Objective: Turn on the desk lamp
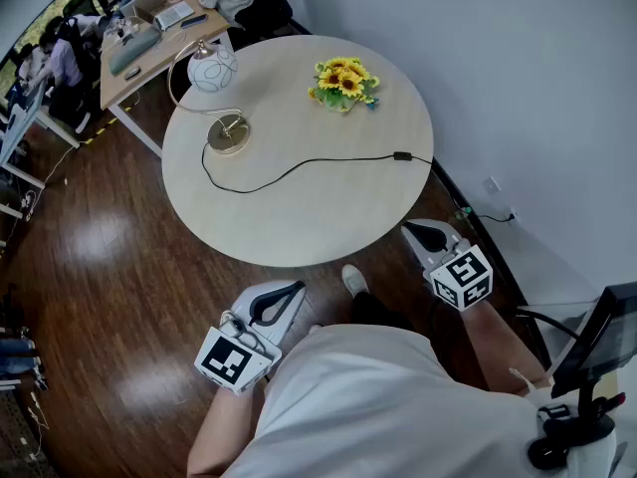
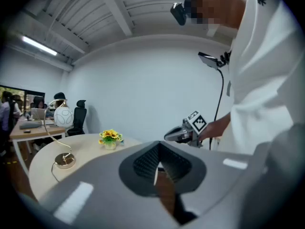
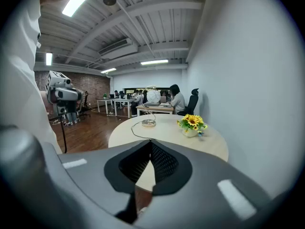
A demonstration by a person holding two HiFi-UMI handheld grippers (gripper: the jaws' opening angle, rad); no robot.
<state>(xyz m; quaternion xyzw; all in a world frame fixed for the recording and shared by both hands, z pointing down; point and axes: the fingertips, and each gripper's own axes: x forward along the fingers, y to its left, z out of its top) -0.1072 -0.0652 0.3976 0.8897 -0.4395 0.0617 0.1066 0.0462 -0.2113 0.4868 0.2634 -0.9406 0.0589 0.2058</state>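
Note:
The desk lamp has a white globe shade (image 1: 212,68), a thin curved gold stem and a round gold base (image 1: 227,133). It stands at the far left of the round table (image 1: 299,217). Its black cord (image 1: 299,167) runs across the top to an inline switch (image 1: 402,155) near the right edge. My left gripper (image 1: 289,292) and right gripper (image 1: 418,232) hang below the table's near edge, both shut and holding nothing. The lamp base (image 2: 64,160) also shows in the left gripper view, and the lamp base (image 3: 148,123) in the right gripper view.
A small pot of sunflowers (image 1: 344,85) stands at the table's far side. A white wall runs along the right, with a socket (image 1: 491,184) low on it. Desks with seated people (image 1: 149,18) fill the far left. A black stand (image 1: 577,406) is at my right.

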